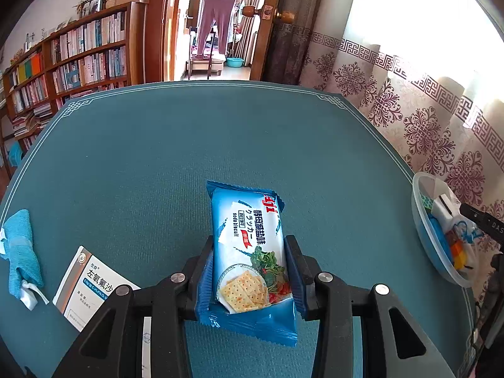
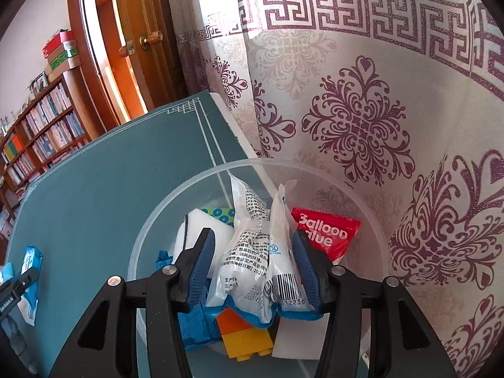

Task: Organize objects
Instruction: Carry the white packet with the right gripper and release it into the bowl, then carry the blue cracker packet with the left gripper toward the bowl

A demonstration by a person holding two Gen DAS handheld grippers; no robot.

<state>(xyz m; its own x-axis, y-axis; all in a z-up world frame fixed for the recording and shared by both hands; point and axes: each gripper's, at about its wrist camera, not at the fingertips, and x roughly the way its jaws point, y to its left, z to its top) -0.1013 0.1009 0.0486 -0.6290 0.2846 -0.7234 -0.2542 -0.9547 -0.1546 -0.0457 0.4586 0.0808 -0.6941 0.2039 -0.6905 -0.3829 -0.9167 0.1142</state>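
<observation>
A cracker pack and a white packet are held, one in each gripper.

The cracker pack [image 1: 252, 261] is clamped between the jaws of the left gripper [image 1: 250, 271] above the teal surface [image 1: 157, 145], its far end reaching past the jaw tips. Left of these jaws a medicine box [image 1: 91, 286] and a blue cloth [image 1: 20, 252] are seen on the surface. The white packet [image 2: 255, 252] is pressed between the jaws of the right gripper [image 2: 252, 264], inside the clear bowl [image 2: 371, 220]. Beyond the right jaw a red glue sachet [image 2: 327, 233] is seen; below the jaws, orange and yellow blocks [image 2: 244, 337].
</observation>
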